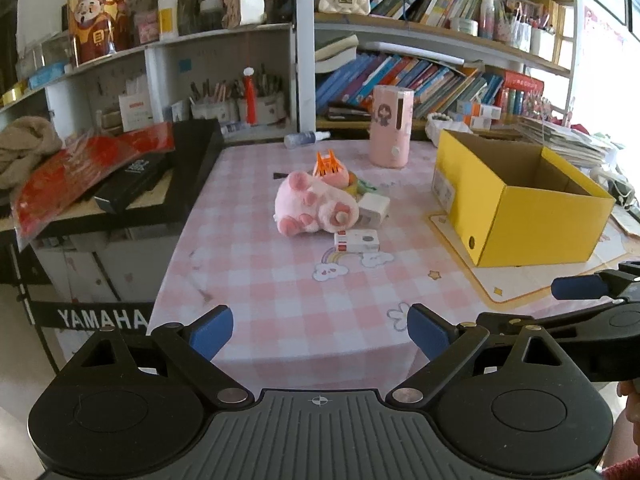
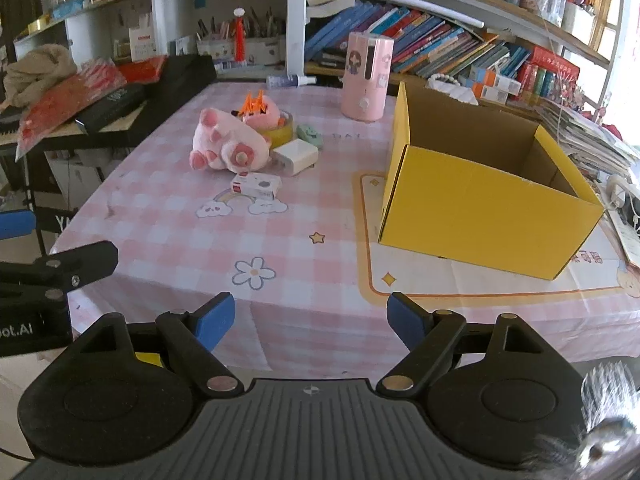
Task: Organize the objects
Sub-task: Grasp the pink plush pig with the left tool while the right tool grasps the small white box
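Observation:
A pink plush pig (image 1: pixel 312 204) (image 2: pixel 224 142) lies on its side mid-table on the pink checked cloth. Around it cluster an orange hair claw (image 1: pixel 326 162) (image 2: pixel 254 104), a roll of tape (image 2: pixel 280 130), a white charger block (image 1: pixel 372 208) (image 2: pixel 294 156) and a small white and red box (image 1: pixel 357 241) (image 2: pixel 256 185). An open yellow cardboard box (image 1: pixel 520 204) (image 2: pixel 484 204) stands to the right with nothing visible inside. My left gripper (image 1: pixel 320 330) hovers open over the near table edge, holding nothing. My right gripper (image 2: pixel 310 322) is likewise open, holding nothing, near the front edge.
A pink cylindrical humidifier (image 1: pixel 391 126) (image 2: pixel 367 76) stands at the table's back beside a small lying bottle (image 1: pixel 306 138). A keyboard stand piled with red packets (image 1: pixel 88 172) flanks the left. Bookshelves (image 1: pixel 420 72) fill the back wall. Stacked papers (image 2: pixel 584 132) sit behind the box.

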`<state>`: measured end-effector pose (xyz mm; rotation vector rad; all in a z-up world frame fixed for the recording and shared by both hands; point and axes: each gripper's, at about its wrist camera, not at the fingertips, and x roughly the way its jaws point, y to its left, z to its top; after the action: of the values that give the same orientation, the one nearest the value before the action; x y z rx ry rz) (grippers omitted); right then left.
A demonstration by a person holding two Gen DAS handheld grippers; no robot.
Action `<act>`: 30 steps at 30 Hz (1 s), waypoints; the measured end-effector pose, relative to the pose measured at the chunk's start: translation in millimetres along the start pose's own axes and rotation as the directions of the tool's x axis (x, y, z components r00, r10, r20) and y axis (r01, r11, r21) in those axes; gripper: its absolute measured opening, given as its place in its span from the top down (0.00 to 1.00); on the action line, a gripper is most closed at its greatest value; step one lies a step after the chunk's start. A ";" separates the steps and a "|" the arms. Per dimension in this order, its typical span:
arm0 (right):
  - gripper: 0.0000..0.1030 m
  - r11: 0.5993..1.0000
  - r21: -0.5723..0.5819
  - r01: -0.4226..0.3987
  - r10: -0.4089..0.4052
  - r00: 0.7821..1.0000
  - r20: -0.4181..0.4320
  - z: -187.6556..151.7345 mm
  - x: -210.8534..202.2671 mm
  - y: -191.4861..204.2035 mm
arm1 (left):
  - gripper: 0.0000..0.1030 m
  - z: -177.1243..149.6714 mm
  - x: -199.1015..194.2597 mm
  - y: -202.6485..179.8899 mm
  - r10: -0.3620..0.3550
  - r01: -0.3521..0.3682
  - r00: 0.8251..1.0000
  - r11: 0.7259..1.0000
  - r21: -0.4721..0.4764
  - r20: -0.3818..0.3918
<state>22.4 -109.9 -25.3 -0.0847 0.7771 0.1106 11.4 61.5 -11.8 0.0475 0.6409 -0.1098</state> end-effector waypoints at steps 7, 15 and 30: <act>0.21 0.999 -0.023 -0.037 0.038 0.999 0.027 23.6 22.9 -0.9 | 0.07 14.2 24.0 8.7 0.040 -0.041 0.999 0.998 -0.039 -0.016; 0.23 0.995 -0.067 -0.078 0.080 0.996 0.039 64.0 61.3 -2.5 | 0.07 38.0 57.4 17.2 0.087 -0.088 0.996 0.993 -0.077 -0.021; 0.25 0.963 -0.164 -0.213 0.209 0.977 -0.038 100.7 156.5 17.7 | 0.07 90.4 116.9 46.9 0.176 -0.181 0.983 0.975 -0.129 -0.047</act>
<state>200.7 -69.9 -64.5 -0.1623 0.7952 0.3785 163.6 90.8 -9.0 -0.0215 0.6754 0.1080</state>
